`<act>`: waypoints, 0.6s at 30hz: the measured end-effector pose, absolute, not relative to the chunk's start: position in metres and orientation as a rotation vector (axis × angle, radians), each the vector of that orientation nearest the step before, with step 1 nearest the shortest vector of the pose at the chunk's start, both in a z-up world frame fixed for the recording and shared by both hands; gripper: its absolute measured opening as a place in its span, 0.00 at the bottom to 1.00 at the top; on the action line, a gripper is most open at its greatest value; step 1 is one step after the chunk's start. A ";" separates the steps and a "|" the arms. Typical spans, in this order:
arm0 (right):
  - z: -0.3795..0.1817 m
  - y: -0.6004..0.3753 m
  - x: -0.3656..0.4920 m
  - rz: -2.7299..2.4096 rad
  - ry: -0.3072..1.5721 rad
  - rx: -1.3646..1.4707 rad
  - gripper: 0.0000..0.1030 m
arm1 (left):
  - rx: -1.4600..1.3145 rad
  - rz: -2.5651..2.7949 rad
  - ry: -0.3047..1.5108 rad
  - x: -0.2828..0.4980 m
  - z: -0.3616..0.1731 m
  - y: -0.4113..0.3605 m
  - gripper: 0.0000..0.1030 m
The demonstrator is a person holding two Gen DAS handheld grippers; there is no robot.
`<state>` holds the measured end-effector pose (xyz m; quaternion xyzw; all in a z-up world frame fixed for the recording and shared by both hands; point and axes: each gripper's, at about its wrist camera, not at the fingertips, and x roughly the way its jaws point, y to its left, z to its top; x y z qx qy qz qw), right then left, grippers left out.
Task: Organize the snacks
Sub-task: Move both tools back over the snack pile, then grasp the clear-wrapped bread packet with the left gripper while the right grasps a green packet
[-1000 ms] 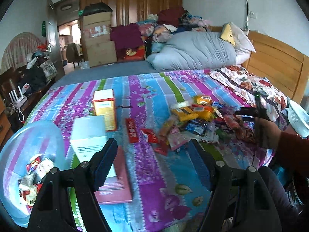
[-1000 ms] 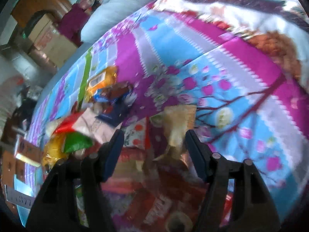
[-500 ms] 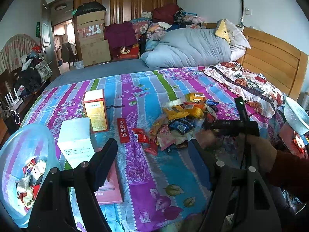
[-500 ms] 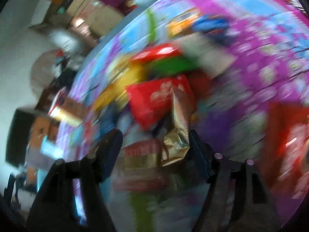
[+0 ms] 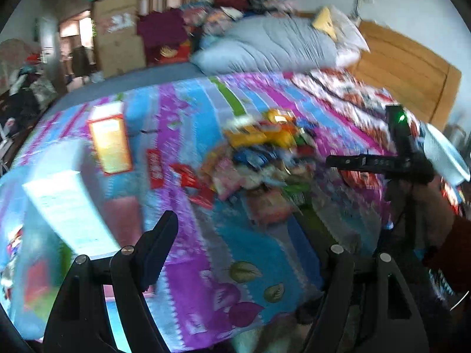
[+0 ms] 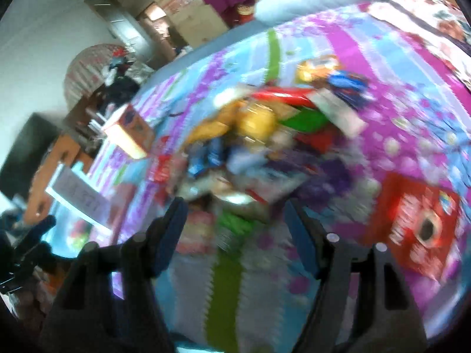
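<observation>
We see a pile of snacks (image 5: pixel 265 158) in the middle of the bed (image 5: pixel 250 250), on its bright striped cover. Our left gripper (image 5: pixel 235 244) is wide with nothing in it, over the near edge of the bed. Our right gripper (image 6: pixel 235 223) is wide too, and its tips sit just in front of the pile. The pictures are too blurry to tell if it holds a snack. A clear tub (image 5: pixel 17 235) sits at the bed's left edge.

Bare bedspread (image 5: pixel 244 244) lies open on the near side of the snack pile (image 5: pixel 259 158); left of the pile, two upright boxes (image 5: pixel 110 141) block the way.
</observation>
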<state>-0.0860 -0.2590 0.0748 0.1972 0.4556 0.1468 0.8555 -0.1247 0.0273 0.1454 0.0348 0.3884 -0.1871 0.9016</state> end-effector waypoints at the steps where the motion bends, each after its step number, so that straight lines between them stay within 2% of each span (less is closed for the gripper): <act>1: 0.065 -0.257 -0.088 0.299 0.986 0.421 0.68 | 0.047 -0.397 0.826 -0.118 0.138 0.022 0.76; 7: 0.030 -0.230 -0.081 0.352 1.056 0.447 0.68 | -0.092 -0.377 0.879 -0.104 0.117 0.022 0.76; 12: 0.016 -0.204 -0.051 0.388 1.052 0.460 0.66 | -0.087 -0.348 0.900 -0.110 0.112 0.027 0.76; 14: 0.011 -0.193 -0.047 0.381 1.060 0.419 0.56 | -0.087 -0.341 0.914 -0.112 0.109 0.030 0.76; 15: 0.011 -0.193 -0.049 0.377 1.059 0.411 0.42 | -0.085 -0.340 0.919 -0.112 0.107 0.030 0.76; 16: 0.012 -0.196 -0.052 0.377 1.059 0.424 0.23 | -0.085 -0.342 0.923 -0.112 0.105 0.029 0.76; 17: 0.013 -0.201 -0.056 0.393 1.054 0.451 0.24 | -0.083 -0.348 0.926 -0.113 0.103 0.027 0.76; 18: 0.015 -0.204 -0.062 0.390 1.045 0.452 0.19 | -0.080 -0.357 0.928 -0.112 0.101 0.025 0.76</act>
